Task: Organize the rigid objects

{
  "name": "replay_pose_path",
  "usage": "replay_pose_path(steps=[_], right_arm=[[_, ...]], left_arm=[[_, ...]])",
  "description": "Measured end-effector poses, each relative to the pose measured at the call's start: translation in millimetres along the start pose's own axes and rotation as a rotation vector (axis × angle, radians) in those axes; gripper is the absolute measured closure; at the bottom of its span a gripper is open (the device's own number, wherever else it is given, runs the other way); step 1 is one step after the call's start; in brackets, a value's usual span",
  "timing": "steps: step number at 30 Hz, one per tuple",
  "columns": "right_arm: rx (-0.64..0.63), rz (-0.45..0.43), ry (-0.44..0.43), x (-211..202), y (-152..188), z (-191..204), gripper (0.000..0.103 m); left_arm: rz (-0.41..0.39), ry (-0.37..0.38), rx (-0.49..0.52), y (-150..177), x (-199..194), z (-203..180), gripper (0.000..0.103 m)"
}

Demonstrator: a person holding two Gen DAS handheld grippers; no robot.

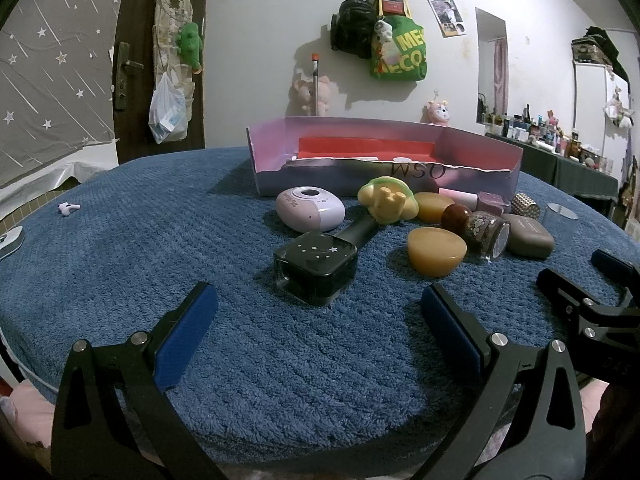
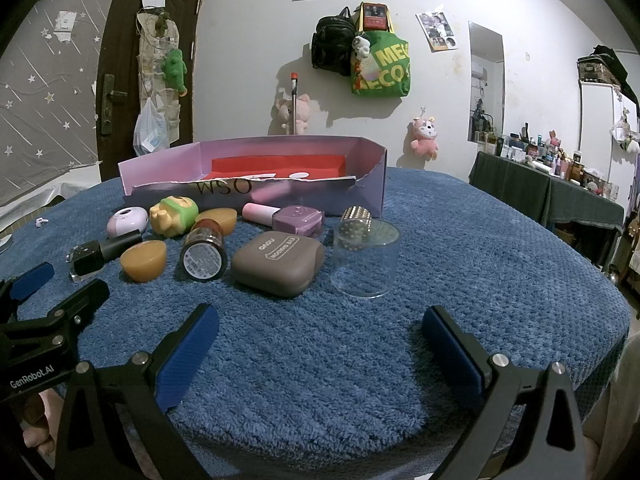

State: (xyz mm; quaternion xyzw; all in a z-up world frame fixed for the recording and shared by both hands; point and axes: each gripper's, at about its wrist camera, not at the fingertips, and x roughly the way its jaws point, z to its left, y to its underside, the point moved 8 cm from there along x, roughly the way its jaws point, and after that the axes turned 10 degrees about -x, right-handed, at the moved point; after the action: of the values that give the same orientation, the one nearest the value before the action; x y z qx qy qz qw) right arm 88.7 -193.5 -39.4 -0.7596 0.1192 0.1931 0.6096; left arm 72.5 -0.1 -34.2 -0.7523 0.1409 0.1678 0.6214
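Note:
Small rigid items lie on a blue towel in front of a purple box (image 1: 472,148) (image 2: 372,184) with a red insert. A black nail polish bottle (image 1: 316,268) (image 2: 98,254) lies just ahead of my left gripper (image 1: 320,312), which is open and empty. Behind it are a lilac case (image 1: 310,210), a yellow-green toy (image 1: 388,200), two amber soaps (image 1: 436,250) and a brown jar (image 1: 480,232). My right gripper (image 2: 320,332) is open and empty, short of a taupe case (image 2: 278,260) and a clear cup (image 2: 366,260). A purple polish bottle (image 2: 288,218) lies by the box.
A white earbud (image 1: 69,209) (image 2: 41,222) lies at the far left of the towel. A studded silver item (image 2: 357,216) stands behind the cup. The towel's rounded edge falls away on all sides. A dark side table (image 2: 548,188) with bottles stands at the right.

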Motion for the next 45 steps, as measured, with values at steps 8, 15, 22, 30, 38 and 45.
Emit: replay_pose_path(steps=[8,15,22,30,38,45], right_arm=[[0.0,0.0,0.0,0.0,0.1,0.1,0.0],[0.0,-0.001,0.0,-0.2,0.1,0.2,0.0],[0.0,-0.001,0.0,0.1,0.0,0.4,0.0],[0.0,-0.002,0.001,-0.2,0.1,0.4,0.0],[0.0,-0.001,0.0,-0.3,0.0,0.1,0.0],[0.001,0.007,-0.013,0.0,0.1,0.4,0.0]], left_arm=[[-0.001,0.0,0.0,0.0,0.0,0.0,0.0],[-0.001,0.0,0.0,0.0,0.0,0.0,0.0],[-0.001,0.0,0.0,0.0,0.0,0.0,0.0],[-0.001,0.0,0.0,-0.1,0.0,0.0,0.0],[0.001,0.003,0.003,0.0,0.0,-0.1,0.0],[0.024,0.027,0.019,-9.3,-0.4,1.4,0.0]])
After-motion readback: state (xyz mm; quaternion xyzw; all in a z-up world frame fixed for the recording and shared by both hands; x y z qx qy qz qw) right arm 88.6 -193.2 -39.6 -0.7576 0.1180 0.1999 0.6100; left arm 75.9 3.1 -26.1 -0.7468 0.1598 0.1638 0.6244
